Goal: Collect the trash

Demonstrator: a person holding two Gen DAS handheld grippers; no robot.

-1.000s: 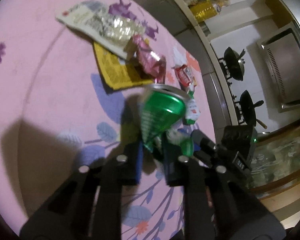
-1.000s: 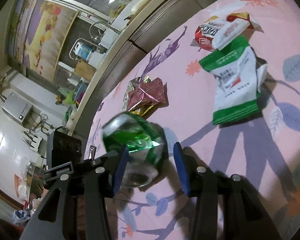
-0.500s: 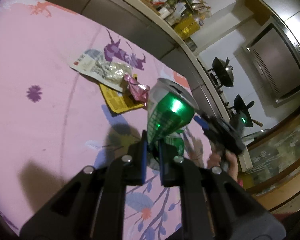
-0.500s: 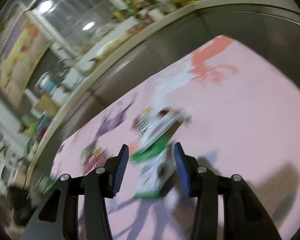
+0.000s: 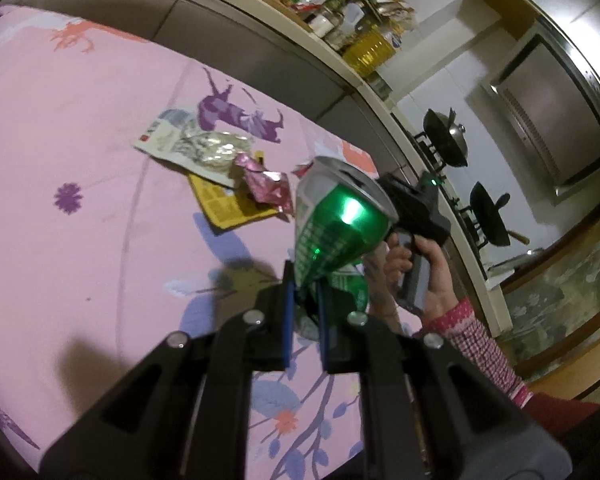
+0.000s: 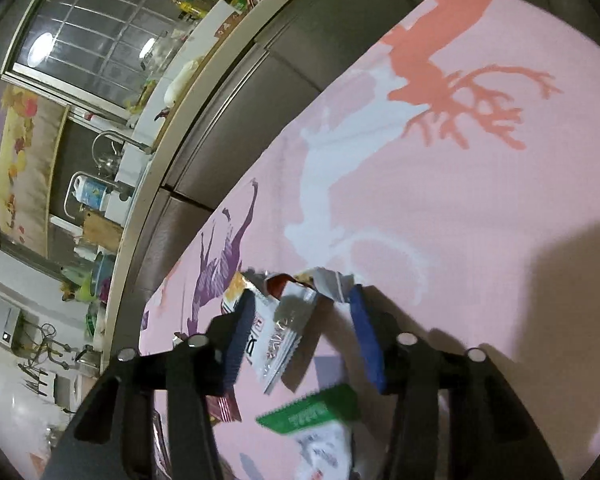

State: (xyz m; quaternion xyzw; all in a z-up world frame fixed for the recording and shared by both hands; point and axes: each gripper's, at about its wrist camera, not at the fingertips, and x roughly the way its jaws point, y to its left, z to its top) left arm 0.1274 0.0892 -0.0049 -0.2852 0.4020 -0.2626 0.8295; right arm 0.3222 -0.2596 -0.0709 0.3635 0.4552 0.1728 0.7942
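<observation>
Pink cloth printed with leaves and deer covers the desk, with a kitchen counter and stove behind it.

Nearest in the left wrist view, the left claw is clamped on the crushed lower end of a green can, which sticks up and away from the fingers, clear of the cloth. The pinch sits on a thin, flattened fold while the wide top end hangs far out from it. My worry is that the can may swivel or slide out if the hand swings fast, since smooth metal gives the pads little to bite on.

Just past the can, the person's right hand holds the handle of the other tool. The two tools are near each other, so a careless sweep could knock the can.

In the right wrist view, the right claw has just been closing a little, but its fingers stand apart. A white snack wrapper lies between them, and I cannot tell whether the left finger rests on its edge. A green-edged packet lies nearer the camera, under the tool. Closing here could catch only a corner of the thin wrapper, or push it flat along the cloth.

Farther off in the left wrist view, a pink foil wrapper, a yellow packet and a silvery white bag overlap in a heap; grabbing one might drag the others.
</observation>
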